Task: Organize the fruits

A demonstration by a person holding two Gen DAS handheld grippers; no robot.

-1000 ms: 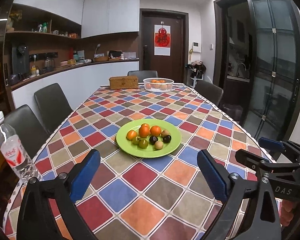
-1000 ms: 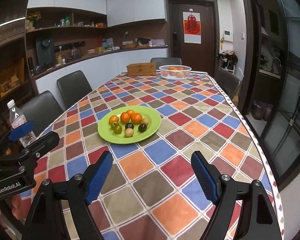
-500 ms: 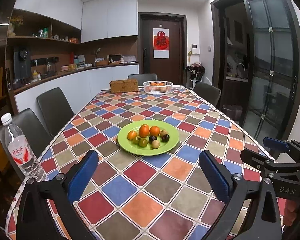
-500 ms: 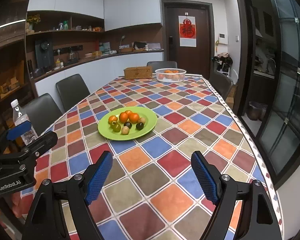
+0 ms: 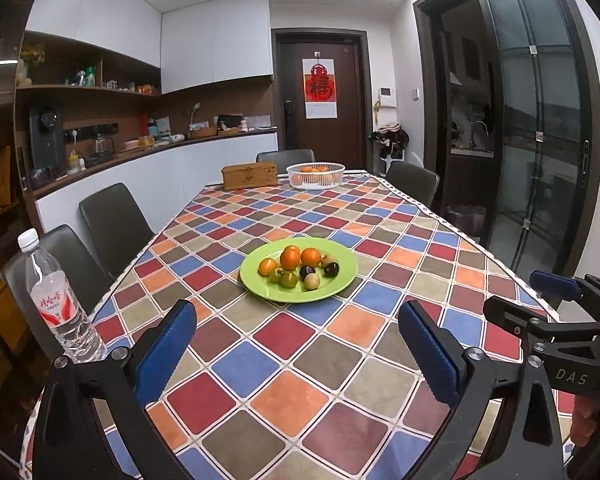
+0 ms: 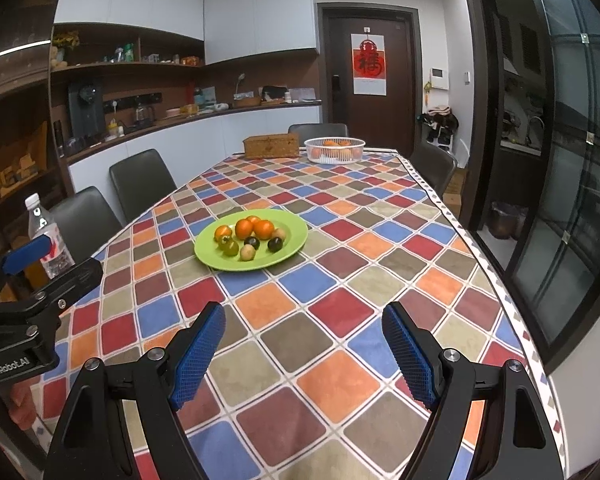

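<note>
The round lime-green plastic plate (image 5: 342, 280) is lying on the checked, many-coloured tablecloth (image 5: 300, 360), about in the middle of the long table. On the plate, small fruits are sitting close together: three or four orange round ones (image 5: 290, 258) at the far side, two dark purple ones (image 5: 331, 269), two greenish ones (image 5: 289, 279) and two pale beige ones (image 5: 312, 281). At the far end of the table a white wire basket (image 5: 315, 176) is holding more orange fruits, beside a woven brown box (image 5: 250, 176).

The fruits are already lying gathered on one plate, roughly with like colours near each other. This is fitting a finished sorting, but it is also fitting a mixed pile that is waiting to go to the basket; the pictures are not settling which.

The fruits are nearly round, so no long axis or pointing direction is showing. The group as a whole is stretching a little from left to right across the plate.

The left gripper (image 5: 298, 350) is standing wide open over the near part of the table and is holding nothing. The right gripper (image 6: 304, 354) is also spread wide and empty. Both are well apart from the plate. A clear plastic water bottle (image 5: 58, 300) is standing at the left edge.
</note>
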